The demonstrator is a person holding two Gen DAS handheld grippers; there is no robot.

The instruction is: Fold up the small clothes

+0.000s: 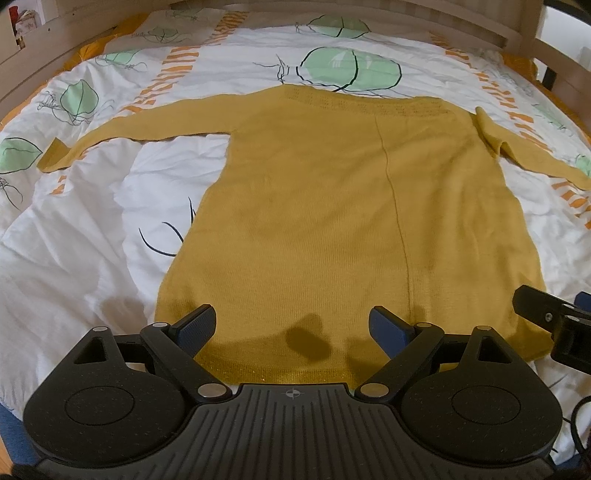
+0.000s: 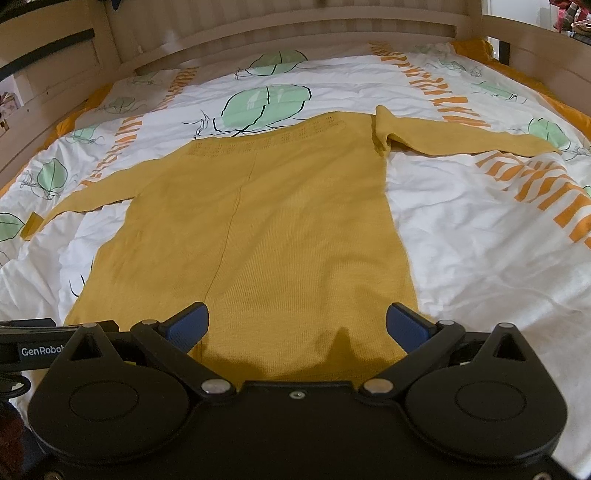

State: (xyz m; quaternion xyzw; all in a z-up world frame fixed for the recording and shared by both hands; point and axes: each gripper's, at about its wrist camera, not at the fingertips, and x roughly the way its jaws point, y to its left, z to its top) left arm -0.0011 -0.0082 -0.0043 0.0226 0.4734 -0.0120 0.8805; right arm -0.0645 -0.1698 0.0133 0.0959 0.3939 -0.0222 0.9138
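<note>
Subject: one mustard-yellow knitted sweater [image 1: 332, 206], laid flat on a bed with its hem toward the cameras and its neckline toward the wooden headboard [image 2: 295, 33]. Beneath it lies a white duvet cover [image 1: 92, 229] printed with green leaves and orange bands.

Both sleeves are spread outward. The left sleeve [image 1: 140, 125] runs out straight, with its cuff turned over at the end. The right sleeve [image 2: 461, 138] is creased near the shoulder, then extends sideways. A vertical seam runs down the middle of the body panel.

Left gripper [image 1: 291, 328]: jaws wide apart, nothing between the blue pads. It hangs over the hem's left portion — the hem edge lies between and just below the fingertips, and the gripper's shadow falls on the knit. Contact with the fabric cannot be confirmed.

Right gripper [image 2: 297, 325]: jaws likewise spread wide, pads bare. It sits over the hem's right portion, with the garment's right edge passing close by the right fingertip.

The two tools are side by side — each shows at the margin of the other's view. The sweater is unfolded and not gripped by either.
</note>
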